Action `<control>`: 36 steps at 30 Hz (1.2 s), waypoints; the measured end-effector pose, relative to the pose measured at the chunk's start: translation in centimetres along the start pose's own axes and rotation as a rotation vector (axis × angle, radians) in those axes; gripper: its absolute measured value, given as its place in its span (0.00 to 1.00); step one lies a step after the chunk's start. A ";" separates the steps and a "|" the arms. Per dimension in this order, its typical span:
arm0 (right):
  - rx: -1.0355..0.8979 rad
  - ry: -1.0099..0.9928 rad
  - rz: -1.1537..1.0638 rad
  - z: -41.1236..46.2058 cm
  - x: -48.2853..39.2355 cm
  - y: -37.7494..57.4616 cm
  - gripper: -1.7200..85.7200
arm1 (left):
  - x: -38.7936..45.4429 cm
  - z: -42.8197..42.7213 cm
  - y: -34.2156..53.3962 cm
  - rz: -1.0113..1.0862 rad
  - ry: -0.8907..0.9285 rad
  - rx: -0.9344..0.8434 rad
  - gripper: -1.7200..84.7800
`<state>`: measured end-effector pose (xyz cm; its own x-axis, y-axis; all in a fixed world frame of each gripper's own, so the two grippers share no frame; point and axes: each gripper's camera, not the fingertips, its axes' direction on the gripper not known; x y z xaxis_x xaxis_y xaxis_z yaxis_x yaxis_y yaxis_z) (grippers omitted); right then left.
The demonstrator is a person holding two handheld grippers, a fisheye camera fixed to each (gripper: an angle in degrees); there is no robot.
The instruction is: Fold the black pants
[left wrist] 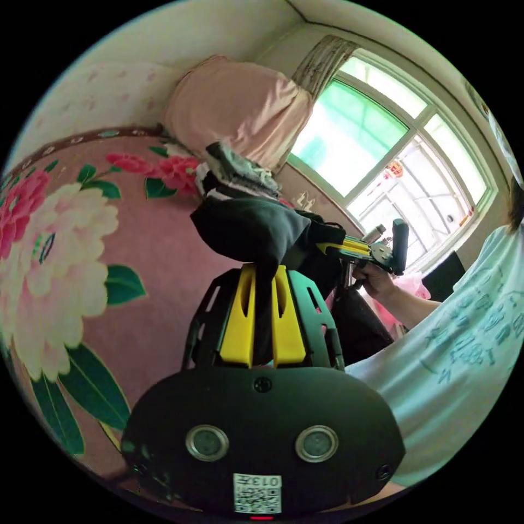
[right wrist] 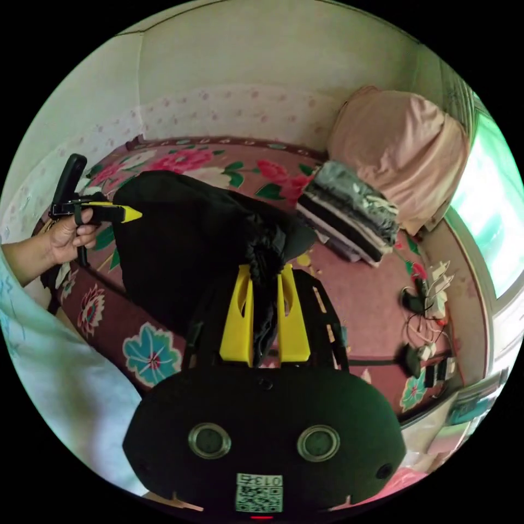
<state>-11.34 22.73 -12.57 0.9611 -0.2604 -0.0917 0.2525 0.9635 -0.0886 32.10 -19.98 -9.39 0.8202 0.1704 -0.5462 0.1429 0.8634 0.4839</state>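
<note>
1. The left gripper (left wrist: 263, 270) has its yellow fingers (left wrist: 238, 322) clamped on the black pants (left wrist: 245, 229).
2. The right gripper (right wrist: 265, 273) grips the same pants, held above a floral bed (right wrist: 355, 295).
3. Folded clothes (right wrist: 349, 215) sit beside a pink bundle (right wrist: 398, 147).

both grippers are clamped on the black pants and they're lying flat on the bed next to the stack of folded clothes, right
Not quite. Both grippers are clamped on the black pants, but the pants are held up in the air above the flowered bedspread, not lying flat. The right gripper view shows the right gripper and the left gripper holding the cloth stretched between them, with the stack of folded clothes beyond.
</note>
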 end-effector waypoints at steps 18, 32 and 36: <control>-0.127 0.092 0.062 20.5 30.7 -21.0 0.11 | -6.2 25.1 -28.8 0.271 -0.362 -0.365 0.08; 0.080 -0.011 0.232 19.6 31.4 -23.5 0.17 | -11.1 22.2 -18.7 0.052 -0.298 -0.141 0.13; 0.255 0.154 0.391 11.7 31.1 -21.4 0.20 | -12.8 14.0 -10.3 -0.072 -0.403 0.051 0.21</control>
<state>14.47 -5.30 -1.95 0.9665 0.1365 -0.2174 -0.0864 0.9705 0.2253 27.92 -37.75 2.17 0.9571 -0.0976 -0.2729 0.2262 0.8402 0.4928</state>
